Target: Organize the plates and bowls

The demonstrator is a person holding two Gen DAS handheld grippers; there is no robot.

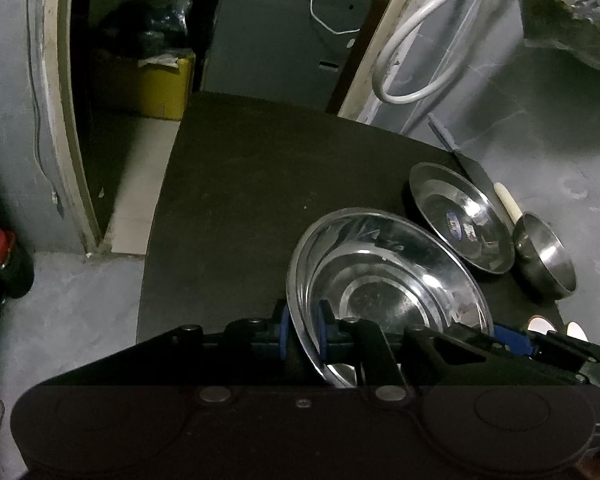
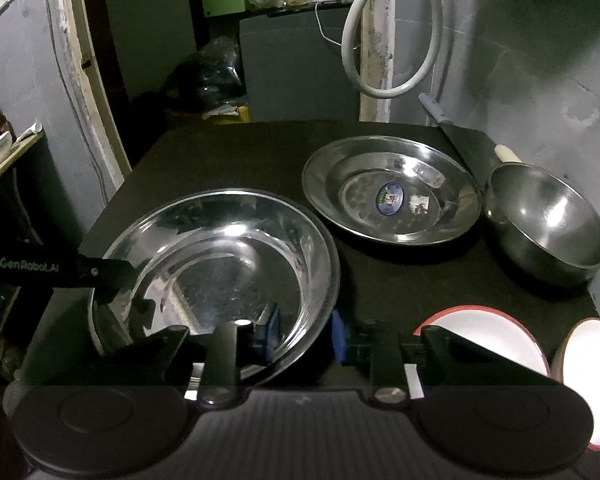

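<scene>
A large steel plate lies at the front of the black table. My left gripper is shut on its left rim, one blue pad inside and one outside; it also shows in the right wrist view. My right gripper straddles the plate's near right rim, its blue pads a little apart from the metal. The same plate shows in the left wrist view. Behind it lie a smaller steel plate with a blue sticker and a steel bowl.
Two white bowls with red rims stand at the table's front right corner. A dark spatula with a pale handle lies behind the steel dishes by the grey wall. A white hose hangs above. A doorway opens at the left.
</scene>
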